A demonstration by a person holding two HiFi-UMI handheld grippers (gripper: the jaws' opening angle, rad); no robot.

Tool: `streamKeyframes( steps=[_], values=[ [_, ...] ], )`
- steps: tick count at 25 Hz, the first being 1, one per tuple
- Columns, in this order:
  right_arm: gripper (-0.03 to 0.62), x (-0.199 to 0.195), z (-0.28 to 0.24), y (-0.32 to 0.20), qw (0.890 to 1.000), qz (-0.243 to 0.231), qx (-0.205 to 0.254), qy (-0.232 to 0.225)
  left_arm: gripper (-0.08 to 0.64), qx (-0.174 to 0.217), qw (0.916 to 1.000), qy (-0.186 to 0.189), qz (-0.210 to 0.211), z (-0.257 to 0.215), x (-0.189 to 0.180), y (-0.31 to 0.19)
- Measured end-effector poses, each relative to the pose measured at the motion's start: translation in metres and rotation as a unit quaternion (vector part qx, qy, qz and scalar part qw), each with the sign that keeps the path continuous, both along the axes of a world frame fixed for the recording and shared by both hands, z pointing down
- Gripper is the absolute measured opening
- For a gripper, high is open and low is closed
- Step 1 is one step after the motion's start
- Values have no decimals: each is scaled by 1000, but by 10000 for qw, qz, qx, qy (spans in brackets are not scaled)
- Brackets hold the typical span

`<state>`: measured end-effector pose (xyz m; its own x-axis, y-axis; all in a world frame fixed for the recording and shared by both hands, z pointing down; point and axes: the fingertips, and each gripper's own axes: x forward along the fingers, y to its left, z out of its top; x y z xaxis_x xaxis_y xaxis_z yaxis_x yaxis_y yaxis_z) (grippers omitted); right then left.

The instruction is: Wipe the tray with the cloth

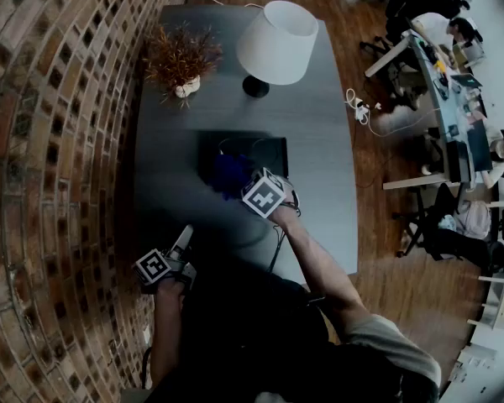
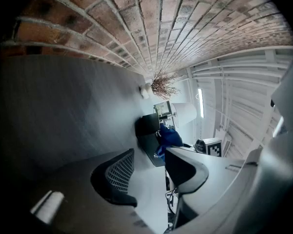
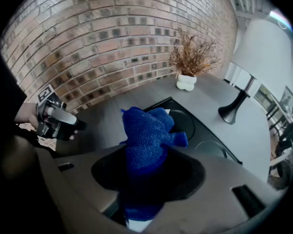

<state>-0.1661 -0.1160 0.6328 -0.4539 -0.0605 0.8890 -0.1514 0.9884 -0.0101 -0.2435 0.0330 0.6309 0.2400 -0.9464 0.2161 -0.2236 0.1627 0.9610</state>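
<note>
A black tray (image 1: 269, 154) lies on the dark grey table (image 1: 319, 133), in the middle of it. My right gripper (image 1: 239, 185) points steeply down over the tray's near left part and is shut on a bunched blue cloth (image 1: 227, 170). In the right gripper view the cloth (image 3: 146, 130) sticks out past the jaws of that gripper (image 3: 146, 172), above the tray (image 3: 205, 140) with its round recesses. My left gripper (image 1: 183, 240) hovers at the table's near left edge, shut and holding nothing. In the left gripper view that gripper (image 2: 149, 174) faces the cloth (image 2: 170, 136) and tray (image 2: 147, 126).
A white-shaded lamp (image 1: 277, 44) and a dried plant in a white pot (image 1: 181, 61) stand at the table's far end. A brick wall (image 1: 59, 141) runs along the left. A cable (image 1: 277, 243) trails over the near edge. Office desks (image 1: 454, 99) stand to the right.
</note>
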Motion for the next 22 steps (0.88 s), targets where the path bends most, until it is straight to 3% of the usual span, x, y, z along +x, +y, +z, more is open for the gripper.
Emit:
streamKeyframes(
  steps=[3,7,11,14,17,19,22],
  values=[
    [189,5,-20,-46,9975,445,469,-274,183,-254,9996,76,-60,16,14,16],
    [189,6,-24,-132,9867,1308,737,-622,183,5,9996,-266,134,8,21,10],
    [189,11,2,-117,9916,1177,314,-440,184,49,9993,-344,148,3,21,11],
    [189,25,1,-64,9969,687,299,-248,183,155,9988,-420,180,1,18,8],
    [189,39,-1,-23,9998,86,143,53,184,-145,9996,-184,146,8,24,11],
    [189,47,-9,-45,9988,264,405,52,184,-128,9996,-155,208,6,28,6],
    [189,53,-31,-122,9884,1160,928,-328,183,22,9992,-281,284,0,31,1]
  ],
)
